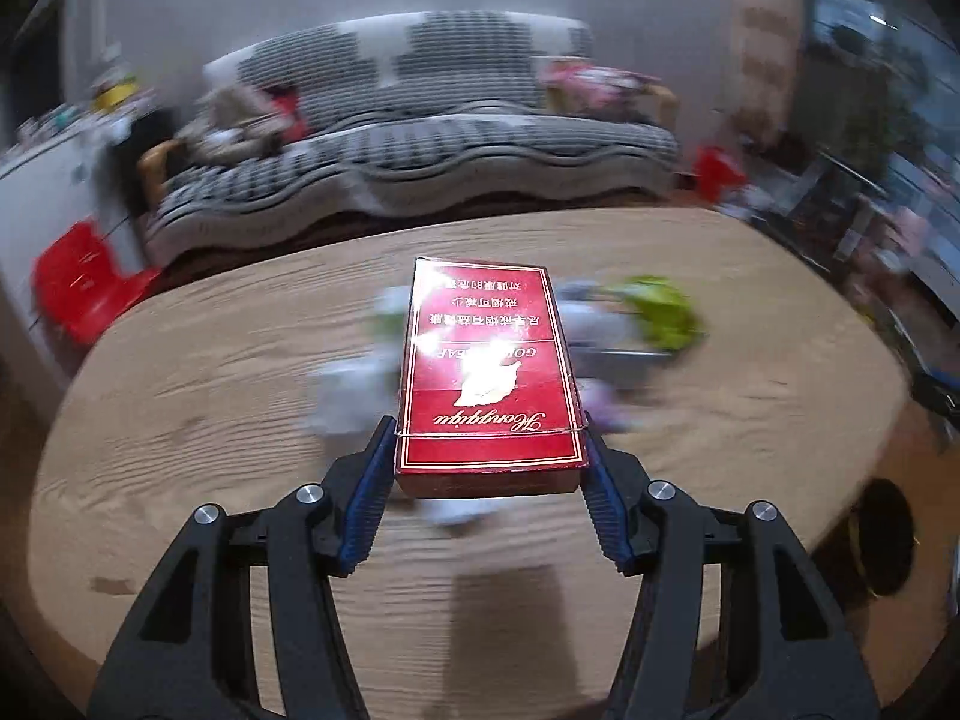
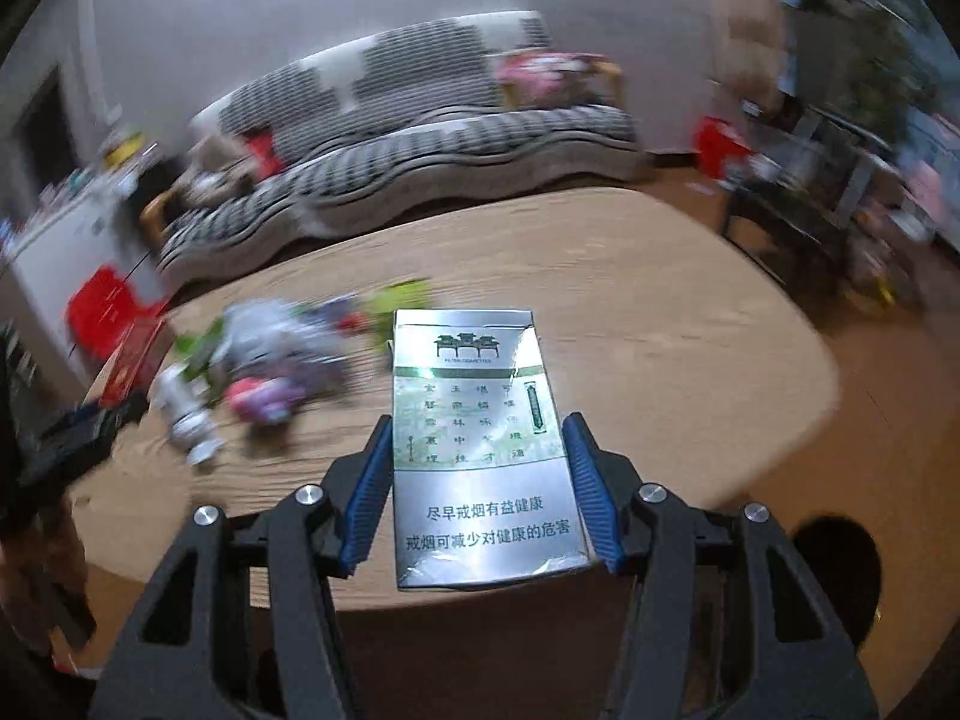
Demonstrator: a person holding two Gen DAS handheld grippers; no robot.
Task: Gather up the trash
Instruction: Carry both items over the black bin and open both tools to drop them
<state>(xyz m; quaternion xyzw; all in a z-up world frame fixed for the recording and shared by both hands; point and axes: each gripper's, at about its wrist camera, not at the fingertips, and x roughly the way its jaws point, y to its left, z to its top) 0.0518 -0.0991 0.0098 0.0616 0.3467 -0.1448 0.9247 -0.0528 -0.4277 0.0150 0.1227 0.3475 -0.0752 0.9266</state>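
My left gripper (image 1: 489,438) is shut on a red cigarette pack (image 1: 489,372), its blue pads (image 1: 369,498) pressing both long sides, and holds it lifted above the wooden table (image 1: 210,396). My right gripper (image 2: 477,441) is shut on a silver and green cigarette pack (image 2: 480,450), also held up over the table (image 2: 660,324). A blurred heap of crumpled wrappers (image 2: 270,360), white, purple, pink and green, lies on the table left of the silver pack. In the left wrist view the heap of wrappers (image 1: 648,318) is partly hidden behind the red pack.
A striped grey and white sofa (image 1: 420,138) stands beyond the table. A red stool (image 1: 84,282) sits at the far left and another red object (image 1: 717,171) at the right. The other gripper (image 2: 72,432) shows at the left edge of the right wrist view. Shelving (image 2: 840,180) fills the right.
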